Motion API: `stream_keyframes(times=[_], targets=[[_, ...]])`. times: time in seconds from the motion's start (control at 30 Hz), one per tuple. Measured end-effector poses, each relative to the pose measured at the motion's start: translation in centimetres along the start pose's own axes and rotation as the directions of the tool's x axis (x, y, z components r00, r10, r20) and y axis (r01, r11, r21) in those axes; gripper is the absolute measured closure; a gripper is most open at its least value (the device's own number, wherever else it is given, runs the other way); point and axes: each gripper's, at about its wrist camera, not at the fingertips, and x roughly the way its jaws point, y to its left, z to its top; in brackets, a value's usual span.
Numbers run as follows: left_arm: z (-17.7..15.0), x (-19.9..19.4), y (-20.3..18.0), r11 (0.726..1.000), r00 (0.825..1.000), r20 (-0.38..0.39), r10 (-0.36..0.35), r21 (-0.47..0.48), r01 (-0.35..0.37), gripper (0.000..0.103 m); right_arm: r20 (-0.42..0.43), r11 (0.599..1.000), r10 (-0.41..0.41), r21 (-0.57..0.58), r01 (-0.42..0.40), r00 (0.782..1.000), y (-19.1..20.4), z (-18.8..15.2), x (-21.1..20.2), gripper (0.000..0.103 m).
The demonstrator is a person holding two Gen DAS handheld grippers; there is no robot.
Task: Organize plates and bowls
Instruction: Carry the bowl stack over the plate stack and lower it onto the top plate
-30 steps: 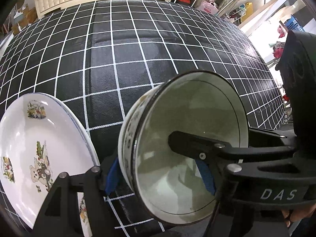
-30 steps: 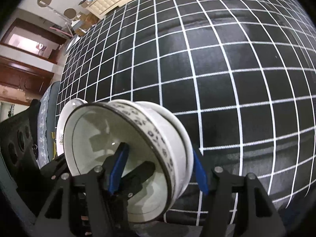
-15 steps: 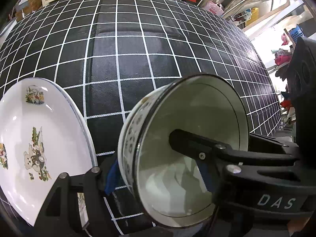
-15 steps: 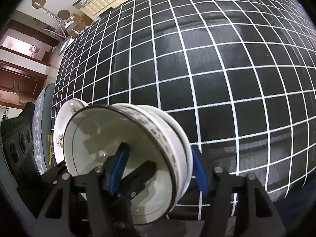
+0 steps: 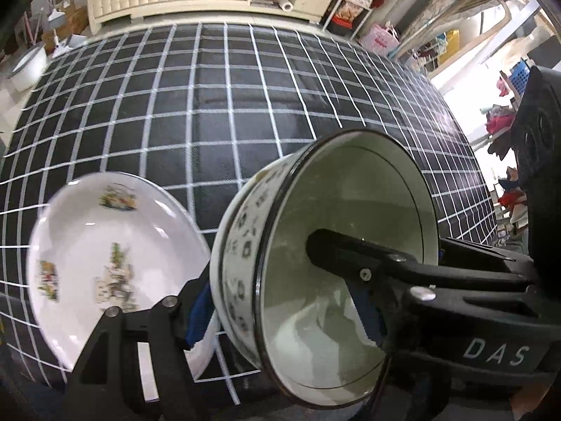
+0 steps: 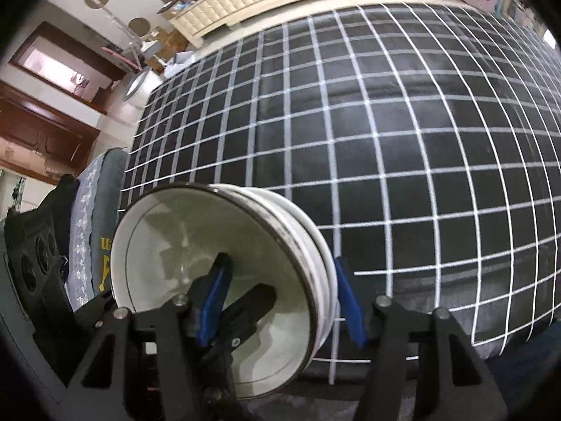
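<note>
Jaws of the left gripper [image 5: 284, 315] stand fairly wide and clamp across the wall of the bowl [image 5: 350, 210], one pad inside, one outside. Jaws of the right gripper [image 6: 280, 298] grip the opposite wall the same way and have just closed a little further on it. A white dish [image 6: 324, 256] sits nested under the bowl, and each outer pad bears on its rim. The bowl appears to hang clear of the cloth [image 5: 210, 105], with the plate [image 5: 105, 252] lying just beside it on the left. Hazards, as judged:

- Uneven travel of the two hands would tip the stack and shear the glossy walls out of the pads.
- Slackening either grip could let the dish drop away from the bowl.
- The left outer finger passes close to the plate rim and could catch it.
- The two inner fingers [image 6: 245, 310] lie near each other and may collide.
</note>
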Motion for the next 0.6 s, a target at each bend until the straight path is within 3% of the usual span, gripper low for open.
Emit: stream_keyframes(times=[0.33,0.6], targets=[[-1.6,-4.9,4.8,0.996,0.997,0.058,0.055,-0.08,-0.051,0.035,-0.024,0.993,0.027,-0.112,-0.03,0.999,6.4,-0.1,2.0,0.041],[-3.6,-6.6,9.6,0.984,0.995,0.062,0.082,-0.162,-0.071,0.035,-0.081,0.983,0.029,-0.18,-0.043,0.996,10.8,-0.1,5.2,0.042]])
